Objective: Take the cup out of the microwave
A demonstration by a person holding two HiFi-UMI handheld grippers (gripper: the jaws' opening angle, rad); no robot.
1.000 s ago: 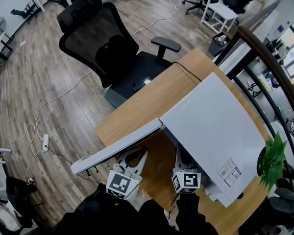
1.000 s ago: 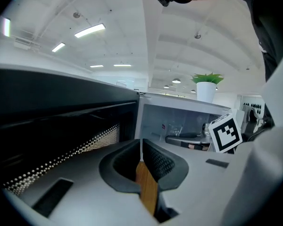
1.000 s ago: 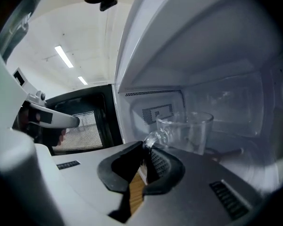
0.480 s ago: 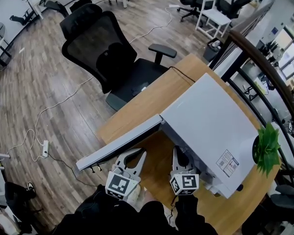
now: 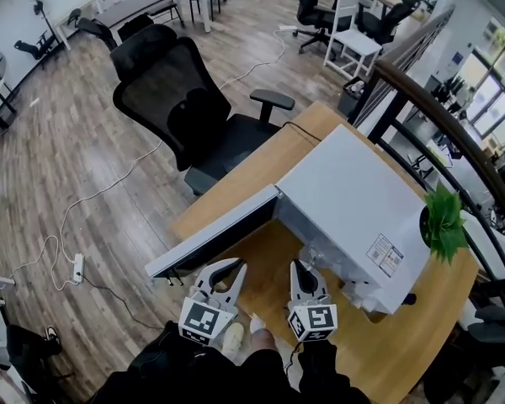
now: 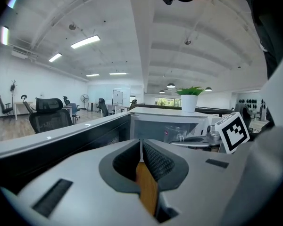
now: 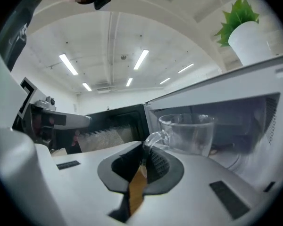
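Note:
A white microwave [image 5: 353, 200] stands on the wooden desk [image 5: 261, 171] with its door [image 5: 215, 236] swung wide open to the left. In the right gripper view a clear glass cup [image 7: 187, 133] hangs in front of the microwave's open cavity. My right gripper [image 7: 143, 148] is shut on the cup's handle. In the head view that gripper [image 5: 307, 269] sits just before the microwave's opening, and the cup is hard to make out there. My left gripper [image 5: 227, 268] hovers beside the door, jaws together on nothing. The cup [image 6: 179, 133] also shows in the left gripper view.
A potted green plant [image 5: 442, 225] stands on the microwave's right end. A black office chair [image 5: 194, 108] is behind the desk. A dark curved railing [image 5: 454, 124] runs along the right. A cable and power strip [image 5: 77, 244] lie on the wooden floor.
Both grippers have drawn back from the microwave toward the person and risen a little. The cup has come along with the right gripper.

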